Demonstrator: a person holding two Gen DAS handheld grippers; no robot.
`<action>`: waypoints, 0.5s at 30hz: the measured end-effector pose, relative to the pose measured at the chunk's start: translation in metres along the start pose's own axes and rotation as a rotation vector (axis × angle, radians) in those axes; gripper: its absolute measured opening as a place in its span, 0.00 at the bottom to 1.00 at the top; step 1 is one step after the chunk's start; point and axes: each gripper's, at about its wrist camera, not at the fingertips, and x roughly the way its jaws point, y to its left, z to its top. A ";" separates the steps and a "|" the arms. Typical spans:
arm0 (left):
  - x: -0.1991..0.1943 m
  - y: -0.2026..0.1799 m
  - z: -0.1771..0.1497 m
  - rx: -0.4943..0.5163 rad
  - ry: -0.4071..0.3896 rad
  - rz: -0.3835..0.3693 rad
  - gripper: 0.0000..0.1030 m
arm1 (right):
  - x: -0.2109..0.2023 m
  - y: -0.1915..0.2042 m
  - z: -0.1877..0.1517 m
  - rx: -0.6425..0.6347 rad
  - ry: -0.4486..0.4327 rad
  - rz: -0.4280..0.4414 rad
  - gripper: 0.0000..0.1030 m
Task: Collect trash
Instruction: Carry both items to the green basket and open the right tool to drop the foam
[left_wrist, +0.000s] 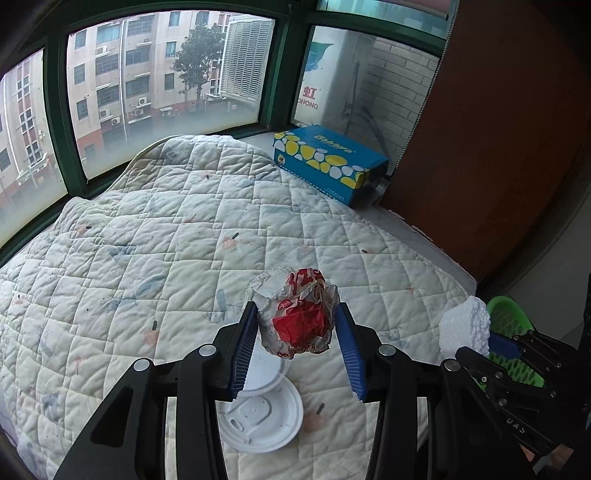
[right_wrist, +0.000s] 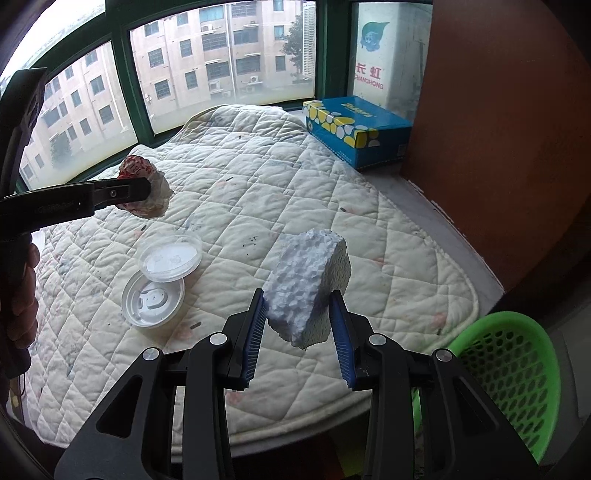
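Note:
A crumpled red-and-white paper wrapper hangs above the quilt, and my left gripper is shut on it, blue pads pressing both sides. From the right wrist view the same wrapper shows at the left in the left gripper. My right gripper is shut on a white foam chunk, lifted off the quilt. That foam chunk appears at the right edge of the left wrist view. On the quilt lie a white cup lid and a clear plastic lid, overlapping.
A white quilted mat covers the sill under green-framed windows. A blue tissue box stands at the back right beside a brown wooden panel. A green perforated basket sits below the mat's right edge. A hand holds the left gripper.

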 end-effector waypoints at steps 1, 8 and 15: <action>-0.005 -0.006 -0.003 0.006 -0.006 -0.009 0.41 | -0.005 -0.002 -0.003 0.004 -0.005 -0.006 0.34; -0.025 -0.054 -0.020 0.042 -0.023 -0.089 0.41 | -0.039 -0.028 -0.028 0.053 -0.022 -0.066 0.34; -0.027 -0.104 -0.029 0.103 -0.017 -0.153 0.41 | -0.067 -0.060 -0.050 0.102 -0.037 -0.147 0.34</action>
